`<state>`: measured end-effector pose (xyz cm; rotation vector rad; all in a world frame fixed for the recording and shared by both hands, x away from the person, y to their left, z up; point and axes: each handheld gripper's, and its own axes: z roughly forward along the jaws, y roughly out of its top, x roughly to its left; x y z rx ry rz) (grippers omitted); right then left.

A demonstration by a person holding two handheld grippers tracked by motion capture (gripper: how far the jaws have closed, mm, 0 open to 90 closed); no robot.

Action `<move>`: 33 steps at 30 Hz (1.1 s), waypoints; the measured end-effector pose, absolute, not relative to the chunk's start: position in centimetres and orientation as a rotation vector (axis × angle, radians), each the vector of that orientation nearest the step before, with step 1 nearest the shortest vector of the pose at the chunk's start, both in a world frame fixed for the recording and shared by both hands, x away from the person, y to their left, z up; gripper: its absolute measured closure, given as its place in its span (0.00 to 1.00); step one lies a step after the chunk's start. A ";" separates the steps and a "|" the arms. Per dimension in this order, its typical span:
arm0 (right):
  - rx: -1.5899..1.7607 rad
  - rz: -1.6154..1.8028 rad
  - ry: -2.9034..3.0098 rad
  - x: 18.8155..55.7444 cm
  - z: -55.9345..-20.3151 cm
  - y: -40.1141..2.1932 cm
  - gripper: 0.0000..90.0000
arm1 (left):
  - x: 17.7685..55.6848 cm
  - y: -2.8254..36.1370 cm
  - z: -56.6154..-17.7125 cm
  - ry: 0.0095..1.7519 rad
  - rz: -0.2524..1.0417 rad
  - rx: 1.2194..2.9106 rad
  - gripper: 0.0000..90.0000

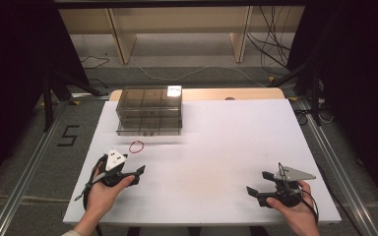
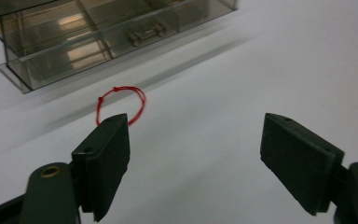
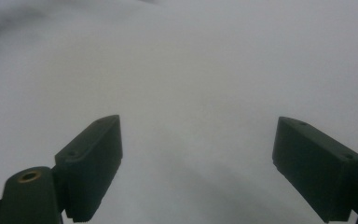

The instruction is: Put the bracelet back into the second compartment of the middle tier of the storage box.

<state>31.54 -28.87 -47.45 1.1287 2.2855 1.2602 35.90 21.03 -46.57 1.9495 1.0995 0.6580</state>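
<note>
On the white table [image 1: 216, 147], toward its far left, stands a clear smoky plastic drawer box [image 1: 149, 111] with stacked shallow drawers, its front facing the near edge. In the left gripper view the same drawer box [image 2: 98, 32] fills the upper left, its small drawer handles visible behind the clear fronts.

At the near left of the table, a hand holds the left gripper [image 1: 137, 174], its jaws pointing right and slightly far. Its jaws stand wide apart with nothing between them; in the left gripper view the left gripper [image 2: 196, 149] has only bare table in the gap.

At the near right, the other hand holds the right gripper [image 1: 259, 183], jaws pointing left. They too are spread wide and grasp nothing; in the right gripper view the right gripper [image 3: 198, 163] has plain white surface between its jaws.

A small red string loop [image 1: 137, 146] lies flat on the table, just near of the drawer box and just far of the left gripper, touching neither. In the left gripper view the red string loop [image 2: 121, 103] lies just beyond the left-hand jaw tip.
</note>
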 end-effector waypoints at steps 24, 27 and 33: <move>1.132 1.260 2.288 31.6 -47.5 -28.9 0.19 | 44.3 22.1 -48.6 1.290 0.708 1.954 0.52; 1.133 1.259 2.289 31.6 -47.5 -28.9 0.19 | 44.7 22.3 -48.9 1.311 0.707 1.942 0.55; 1.132 1.257 2.289 31.6 -47.5 -28.8 0.19 | 45.5 22.4 -49.1 1.324 0.695 1.939 0.57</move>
